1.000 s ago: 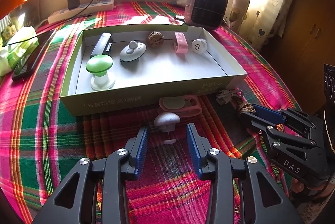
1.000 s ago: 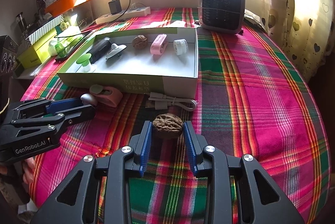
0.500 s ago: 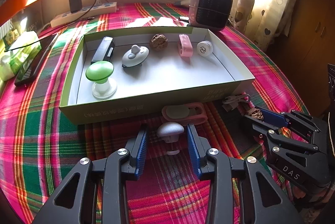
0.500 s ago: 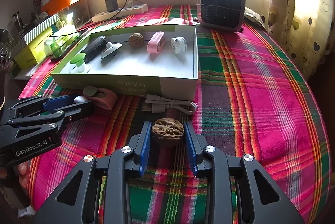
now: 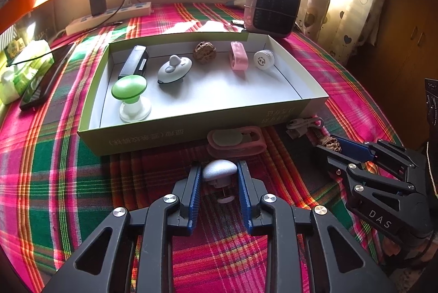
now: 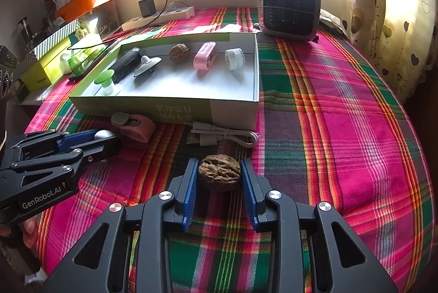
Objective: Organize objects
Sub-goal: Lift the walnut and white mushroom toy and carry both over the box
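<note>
Below the box's near wall, lower centre of both wrist views: two pickups under way, six items already sorted.
Box (image 5: 191,126) holds a black case (image 5: 134,61), green knob (image 5: 128,86), grey lid (image 5: 175,68), a walnut (image 5: 204,52), pink clip (image 5: 238,57) and white cap (image 5: 263,59). Left hand-held gripper (image 5: 219,178) has just been closing, pads now against the grey mushroom knob (image 5: 219,169): cap up, stem vertical, foot on the plaid cloth. Right hand-held gripper (image 6: 219,178) is clamped on the second walnut (image 6: 219,174), long axis across the jaws, left-right in frame. Left to do, by my read: both of these into the box, plus the pink holder (image 5: 235,141) and cable (image 6: 221,137) lying just beside the box wall.
</note>
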Demonstrator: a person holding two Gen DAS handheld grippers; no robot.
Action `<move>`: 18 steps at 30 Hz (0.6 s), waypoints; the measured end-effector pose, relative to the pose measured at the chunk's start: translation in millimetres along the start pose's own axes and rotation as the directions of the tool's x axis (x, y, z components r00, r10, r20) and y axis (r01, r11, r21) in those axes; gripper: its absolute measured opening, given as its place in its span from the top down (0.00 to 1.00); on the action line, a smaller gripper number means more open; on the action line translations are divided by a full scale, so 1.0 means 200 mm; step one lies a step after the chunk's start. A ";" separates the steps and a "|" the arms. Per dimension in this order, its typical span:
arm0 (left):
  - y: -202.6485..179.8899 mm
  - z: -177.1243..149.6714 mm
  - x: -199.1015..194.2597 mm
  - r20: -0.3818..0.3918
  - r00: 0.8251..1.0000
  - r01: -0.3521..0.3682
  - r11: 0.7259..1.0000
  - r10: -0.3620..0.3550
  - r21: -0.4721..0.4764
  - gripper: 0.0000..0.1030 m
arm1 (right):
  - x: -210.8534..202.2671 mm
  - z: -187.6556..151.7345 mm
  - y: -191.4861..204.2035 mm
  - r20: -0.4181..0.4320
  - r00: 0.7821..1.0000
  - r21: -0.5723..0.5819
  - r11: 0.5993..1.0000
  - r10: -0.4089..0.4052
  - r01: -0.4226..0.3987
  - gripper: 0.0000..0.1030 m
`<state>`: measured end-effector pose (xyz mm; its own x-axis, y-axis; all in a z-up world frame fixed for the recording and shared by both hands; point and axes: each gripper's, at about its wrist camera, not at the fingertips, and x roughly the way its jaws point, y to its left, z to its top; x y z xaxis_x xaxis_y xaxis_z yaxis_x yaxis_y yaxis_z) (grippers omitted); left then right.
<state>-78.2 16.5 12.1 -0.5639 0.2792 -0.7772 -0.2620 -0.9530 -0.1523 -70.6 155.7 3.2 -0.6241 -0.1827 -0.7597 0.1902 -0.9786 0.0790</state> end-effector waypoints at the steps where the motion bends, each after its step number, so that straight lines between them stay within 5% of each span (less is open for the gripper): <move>1: 0.00 0.00 0.00 -0.001 1.000 0.003 1.000 -0.003 -0.003 0.77 | 0.00 0.00 0.00 -0.001 1.000 0.000 1.000 0.001 -0.001 0.69; 18: -0.01 0.00 0.01 0.006 1.000 -0.012 1.000 0.012 0.001 0.73 | 0.01 0.01 0.01 -0.005 1.000 0.001 1.000 -0.011 0.011 0.68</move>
<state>-79.3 19.1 11.6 -0.5718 0.2686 -0.7752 -0.2560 -0.9561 -0.1424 -73.4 153.6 3.4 -0.6224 -0.1713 -0.7637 0.1826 -0.9806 0.0711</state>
